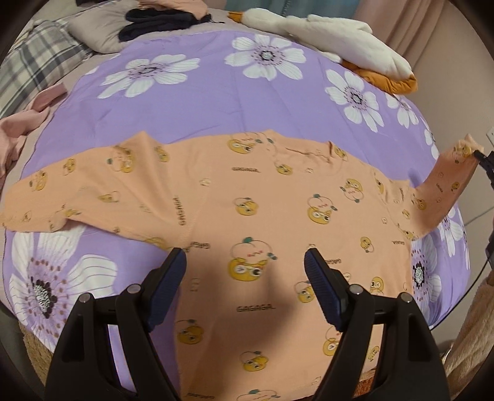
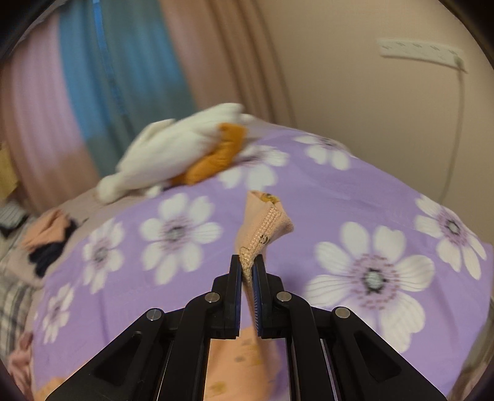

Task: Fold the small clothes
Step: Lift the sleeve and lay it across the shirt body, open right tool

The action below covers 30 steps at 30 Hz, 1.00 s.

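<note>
A small peach long-sleeved shirt (image 1: pixel 247 197) with yellow cartoon prints lies spread flat on the purple flowered sheet (image 1: pixel 200 101). My left gripper (image 1: pixel 245 257) is open and empty, hovering over the shirt's lower body. The shirt's left sleeve (image 1: pixel 46 197) lies flat. The right sleeve (image 1: pixel 447 182) is lifted off the sheet. My right gripper (image 2: pixel 247 262) is shut on that sleeve's cuff (image 2: pixel 262 222) and holds it above the sheet; its tip also shows at the right edge of the left wrist view (image 1: pixel 481 157).
A white and orange plush duck (image 1: pixel 333 40) lies at the far right of the bed. Dark clothes (image 1: pixel 157 20) and a grey pillow (image 1: pixel 98 34) lie at the back. Pink clothes (image 1: pixel 21 123) and a plaid pillow (image 1: pixel 34 64) are at the left. A wall with a power strip (image 2: pixel 420 51) stands on the right.
</note>
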Motion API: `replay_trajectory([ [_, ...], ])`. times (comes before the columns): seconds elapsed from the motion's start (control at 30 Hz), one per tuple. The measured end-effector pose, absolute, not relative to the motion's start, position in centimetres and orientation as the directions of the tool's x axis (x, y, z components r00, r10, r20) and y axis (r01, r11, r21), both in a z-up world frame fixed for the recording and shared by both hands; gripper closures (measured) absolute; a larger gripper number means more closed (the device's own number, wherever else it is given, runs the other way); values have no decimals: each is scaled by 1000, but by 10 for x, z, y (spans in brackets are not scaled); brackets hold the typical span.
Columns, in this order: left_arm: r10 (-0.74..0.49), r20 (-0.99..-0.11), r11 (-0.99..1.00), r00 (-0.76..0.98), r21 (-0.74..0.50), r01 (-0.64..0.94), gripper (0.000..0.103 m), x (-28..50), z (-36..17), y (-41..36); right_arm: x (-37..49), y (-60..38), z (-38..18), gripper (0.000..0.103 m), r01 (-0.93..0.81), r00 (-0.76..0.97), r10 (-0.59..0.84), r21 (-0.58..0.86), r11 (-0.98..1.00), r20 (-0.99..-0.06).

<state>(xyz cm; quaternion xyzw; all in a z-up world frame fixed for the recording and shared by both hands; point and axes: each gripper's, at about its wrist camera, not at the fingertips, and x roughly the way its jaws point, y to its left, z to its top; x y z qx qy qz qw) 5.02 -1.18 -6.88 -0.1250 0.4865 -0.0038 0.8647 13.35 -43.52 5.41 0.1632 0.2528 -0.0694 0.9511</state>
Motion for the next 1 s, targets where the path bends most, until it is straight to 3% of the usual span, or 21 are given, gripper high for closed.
replay_trajectory([
  [0.37, -113, -833, 952, 541, -247, -183, 24, 29, -68, 24, 133, -313, 70, 95, -57, 858, 154, 208, 977, -489],
  [1.0, -118, -839, 939, 530, -269, -216, 24, 13, -84, 49, 127, -172, -34, 95, -251, 610, 287, 164, 954, -738],
])
